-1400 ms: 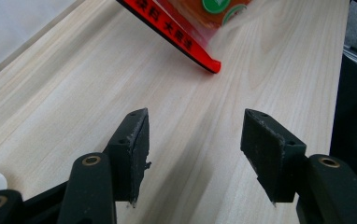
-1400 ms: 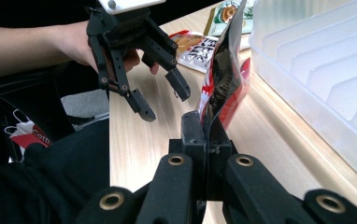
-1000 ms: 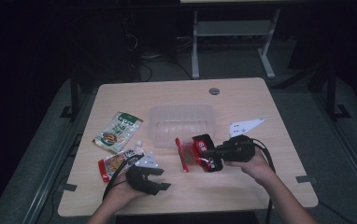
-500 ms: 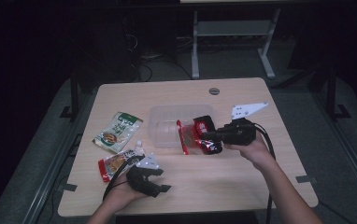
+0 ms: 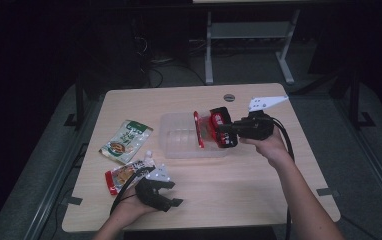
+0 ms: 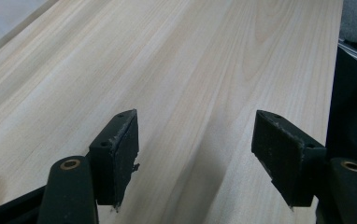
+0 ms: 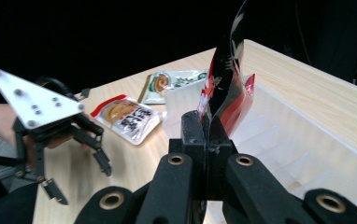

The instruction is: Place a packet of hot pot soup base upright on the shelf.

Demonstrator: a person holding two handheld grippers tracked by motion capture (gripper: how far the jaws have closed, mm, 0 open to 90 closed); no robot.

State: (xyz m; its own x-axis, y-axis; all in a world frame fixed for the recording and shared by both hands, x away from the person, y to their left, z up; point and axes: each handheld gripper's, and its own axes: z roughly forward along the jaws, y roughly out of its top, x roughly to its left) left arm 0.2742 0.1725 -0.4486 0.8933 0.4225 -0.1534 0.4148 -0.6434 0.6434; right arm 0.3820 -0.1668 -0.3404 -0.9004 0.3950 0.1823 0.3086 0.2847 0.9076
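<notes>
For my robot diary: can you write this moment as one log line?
right gripper: shut on red-black packet | over clear bin | left gripper: open, nothing between

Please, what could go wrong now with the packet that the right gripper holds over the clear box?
The right gripper pinches only an edge of the red and black foil packet, so it may slip or swing. It hangs over the clear plastic box's right rim and could land outside.
</notes>
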